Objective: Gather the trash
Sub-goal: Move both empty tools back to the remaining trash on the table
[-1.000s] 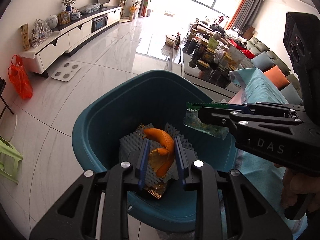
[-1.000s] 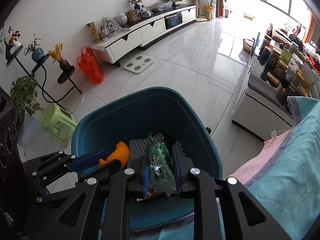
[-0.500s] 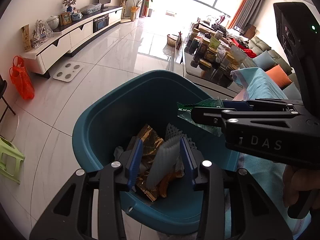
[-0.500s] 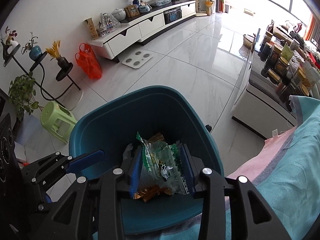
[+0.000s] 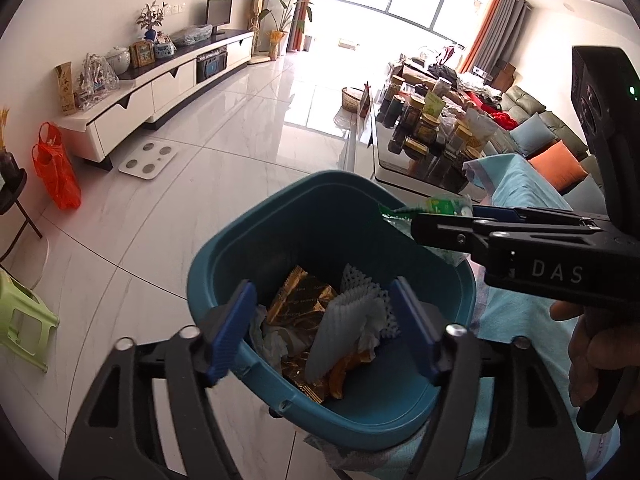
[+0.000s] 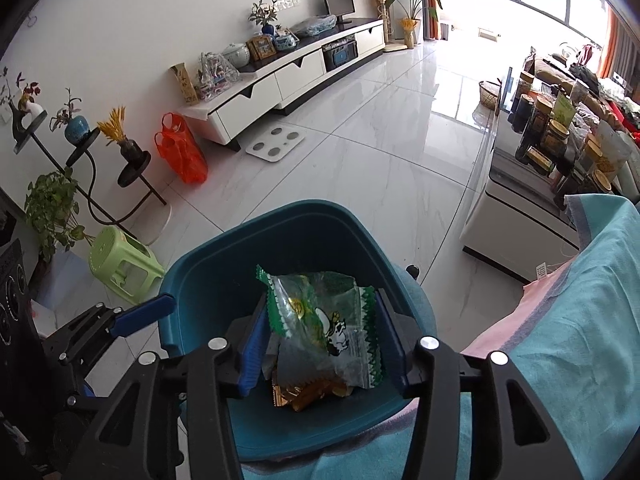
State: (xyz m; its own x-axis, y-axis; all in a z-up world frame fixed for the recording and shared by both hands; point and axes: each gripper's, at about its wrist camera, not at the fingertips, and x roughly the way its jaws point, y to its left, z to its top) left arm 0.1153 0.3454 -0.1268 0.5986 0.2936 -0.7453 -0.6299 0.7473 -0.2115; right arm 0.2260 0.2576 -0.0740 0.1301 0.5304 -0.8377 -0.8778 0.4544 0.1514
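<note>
A teal bin [image 5: 328, 236] stood on a glossy white tiled floor [image 5: 224, 184], against a table edge draped in a light blue cloth [image 6: 580, 320], and held a gold wrapper [image 5: 298, 300], white foam netting [image 5: 344, 320] and orange peel [image 5: 340, 372]. The left gripper [image 5: 324, 332] hung over it with its blue fingers [image 5: 230, 328] spread wide and nothing between them; its jaws had just been opening, and the peel it had pinched a second earlier now lay in the bin. The right gripper [image 6: 320, 344] had also just been opening, its jaws about half apart; the green-edged clear snack wrapper [image 6: 324, 324] was still between the pads over the bin, though whether they still pressed it could not be told. Around them were a long white TV cabinet [image 6: 288, 76], an orange bag [image 6: 182, 154], a white scale [image 6: 276, 144], a green stool [image 6: 120, 264], a plant stand [image 6: 80, 160] and a low table crowded with jars [image 5: 428, 128].
</note>
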